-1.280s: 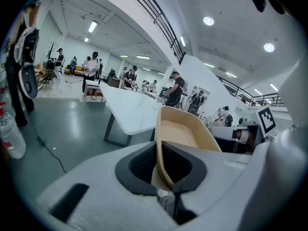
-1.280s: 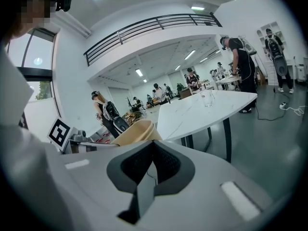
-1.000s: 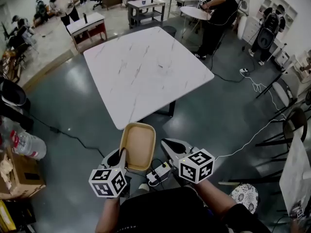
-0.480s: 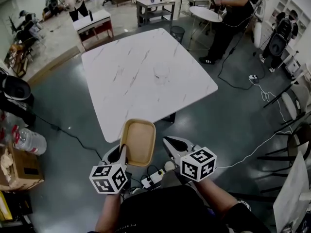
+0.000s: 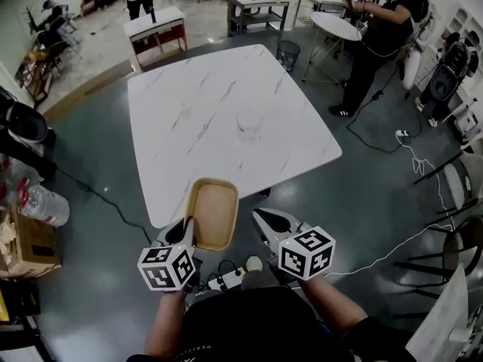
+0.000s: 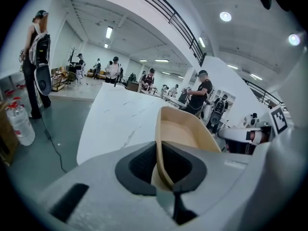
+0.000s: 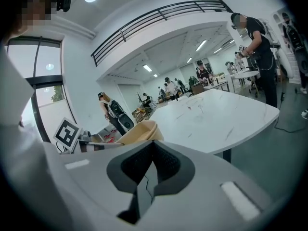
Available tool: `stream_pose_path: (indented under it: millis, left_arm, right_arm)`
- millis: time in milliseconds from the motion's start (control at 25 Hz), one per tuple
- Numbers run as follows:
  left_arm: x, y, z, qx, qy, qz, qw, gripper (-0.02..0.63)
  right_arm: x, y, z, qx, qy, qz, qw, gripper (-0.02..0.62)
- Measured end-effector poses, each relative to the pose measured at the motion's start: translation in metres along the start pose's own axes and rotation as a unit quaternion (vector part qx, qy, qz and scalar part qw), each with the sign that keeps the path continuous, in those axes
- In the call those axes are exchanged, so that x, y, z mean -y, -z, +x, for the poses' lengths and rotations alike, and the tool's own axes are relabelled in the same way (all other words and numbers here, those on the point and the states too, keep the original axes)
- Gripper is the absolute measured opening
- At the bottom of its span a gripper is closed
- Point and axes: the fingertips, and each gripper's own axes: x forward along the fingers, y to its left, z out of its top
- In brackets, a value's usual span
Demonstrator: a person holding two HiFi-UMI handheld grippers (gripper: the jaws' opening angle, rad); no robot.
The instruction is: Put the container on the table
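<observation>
- The surface (image 5: 226, 104), white with grey veining, lies ahead of you. Nothing of the task rests on it yet, so the setting-down itself is all still to do.
- The floor (image 5: 98, 277) is under you and under most of the load. You stand just short of the surface's near edge.
- The container (image 5: 214, 216), a shallow tan tray, hangs in the air in front of you with its long side pointing at the surface. In the head view its far end overlaps the near edge and the rest hangs over the floor. By the look of it, lifting and carrying are done. What is left is to bring it fully over the surface, lower it and let go.
- Your left hand-held gripper (image 5: 186, 238) pinches the container's left rim near its near end. The left gripper view shows the rim wall clamped between the two pads, so this gripper carries the container (image 6: 179, 131) alone.
- Your right hand-held gripper (image 5: 267, 223) has its jaws pressed together on nothing. It hangs just beside the container's right side and, as far as the views show, does not touch it.
- A small clear glass (image 5: 249, 123) stands near the middle of the surface, well apart from the near edge, so there is bare room in front of it.
</observation>
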Motion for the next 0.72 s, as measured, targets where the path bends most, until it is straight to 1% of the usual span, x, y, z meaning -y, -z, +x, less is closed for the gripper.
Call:
stream_pose_path:
  millis: [280, 480, 720]
  left_arm:
    - [0.007, -0.009, 0.040, 0.000, -0.025, -0.007, 0.9997, 0.021]
    - [0.011, -0.012, 0.066, -0.004, -0.042, -0.012, 0.9991, 0.023]
    - [0.006, -0.016, 0.092, -0.006, -0.070, -0.028, 0.9971, 0.025]
  right_arm:
    - [0.041, -0.010, 0.011, -0.018, -0.018, 0.001, 1.000, 0.002]
    - [0.058, -0.010, 0.019, -0.036, -0.036, 0.005, 0.999, 0.002]
    - [0.077, -0.011, 0.025, -0.048, -0.044, 0.008, 0.998, 0.002]
